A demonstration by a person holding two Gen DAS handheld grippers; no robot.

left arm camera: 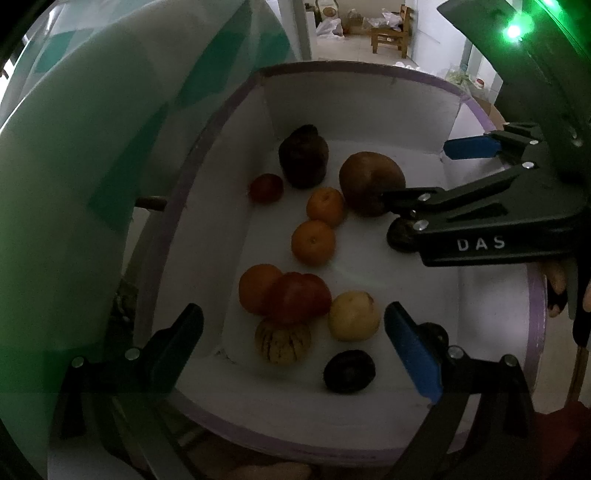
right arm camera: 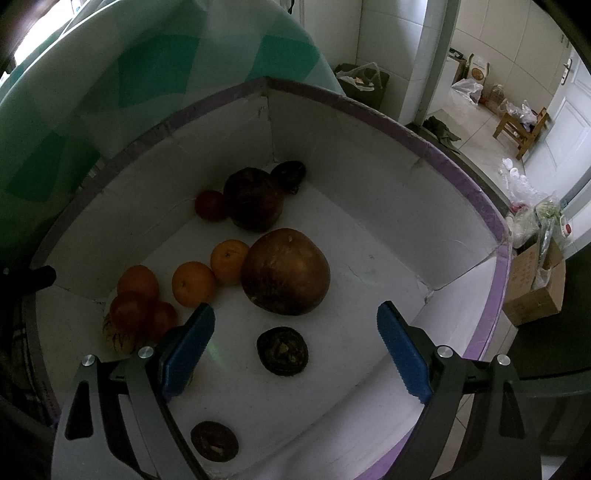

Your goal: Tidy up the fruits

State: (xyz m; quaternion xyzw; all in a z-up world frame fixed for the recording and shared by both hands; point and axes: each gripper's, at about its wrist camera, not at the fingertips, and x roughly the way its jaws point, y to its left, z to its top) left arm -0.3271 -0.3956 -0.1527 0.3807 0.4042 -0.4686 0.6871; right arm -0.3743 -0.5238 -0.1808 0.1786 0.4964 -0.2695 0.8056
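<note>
A white box with a purple rim holds the fruits. Inside lie a large brown fruit, three oranges, a red fruit, a striped yellow fruit, a pale yellow fruit and a big dark fruit. My left gripper is open above the near fruits, beside a small dark fruit. My right gripper is open, hovering over another small dark fruit, touching nothing.
A green checked cloth hangs along the box's left side. On the tiled floor beyond are a wooden stool, a cardboard box and plastic bags. The box floor's right half is bare.
</note>
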